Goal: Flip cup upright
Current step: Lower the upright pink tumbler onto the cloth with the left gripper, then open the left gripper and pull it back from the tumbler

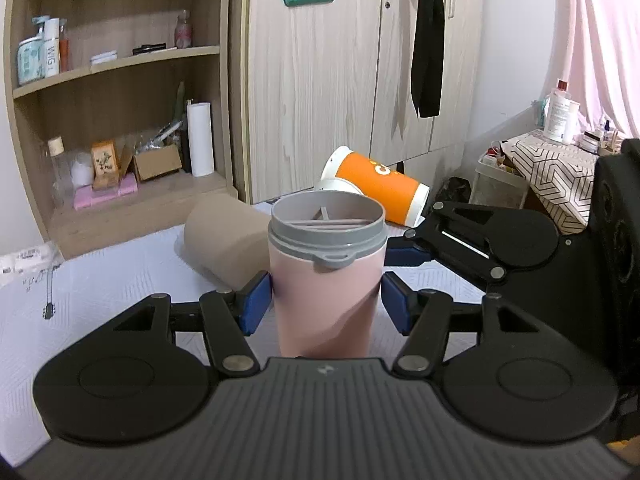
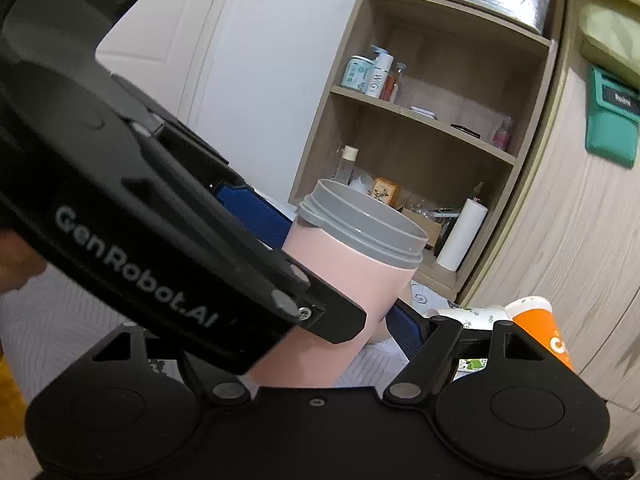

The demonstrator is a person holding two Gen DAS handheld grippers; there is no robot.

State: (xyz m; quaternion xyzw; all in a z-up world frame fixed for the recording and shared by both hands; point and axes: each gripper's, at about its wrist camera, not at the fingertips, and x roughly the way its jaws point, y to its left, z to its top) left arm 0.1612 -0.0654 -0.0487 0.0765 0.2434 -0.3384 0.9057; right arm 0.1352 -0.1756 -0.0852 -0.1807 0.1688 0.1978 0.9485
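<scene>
Two grippers meet at one upright pink cup (image 1: 326, 280) on the white bedcover (image 1: 100, 292). Our left gripper (image 1: 326, 304) brackets it, pads spread a little wider than its body. Our right gripper (image 2: 344, 276) reaches in from three o'clock; we cannot tell its spread. One orange cup (image 1: 380, 186) lies tipped at one o'clock, one beige roll (image 1: 224, 236) at eleven.
</scene>
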